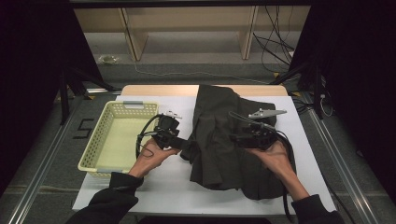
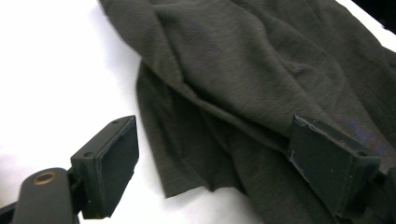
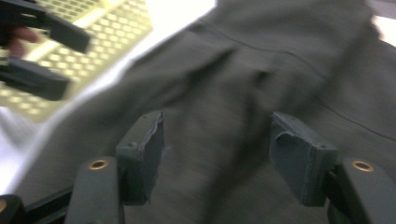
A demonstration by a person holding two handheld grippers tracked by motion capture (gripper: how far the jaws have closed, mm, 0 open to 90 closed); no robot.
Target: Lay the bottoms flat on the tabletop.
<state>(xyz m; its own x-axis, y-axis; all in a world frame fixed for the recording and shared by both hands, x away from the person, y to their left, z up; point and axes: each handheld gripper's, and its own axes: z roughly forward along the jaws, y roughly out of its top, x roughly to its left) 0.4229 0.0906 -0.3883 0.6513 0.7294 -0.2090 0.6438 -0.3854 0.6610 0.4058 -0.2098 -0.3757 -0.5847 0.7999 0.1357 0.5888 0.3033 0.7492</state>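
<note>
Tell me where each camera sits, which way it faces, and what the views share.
High view: above the person's side, looking forward and down on the white table; forearms, both hands.
Left gripper view: rides the left gripper, facing the dark grey cloth garment; open jaws.
Right gripper view: rides the right gripper, over the garment, blurred; open jaws.
Shared: the garment in all; the pale yellow perforated plastic basket in high and right.

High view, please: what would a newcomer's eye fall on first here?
First, the dark garment, lying crumpled across the middle of the white table. Next, the pale yellow basket at the table's left edge. Then the two hand-held tongs: the left tongs at the garment's left edge, the right tongs open above the cloth.
</note>
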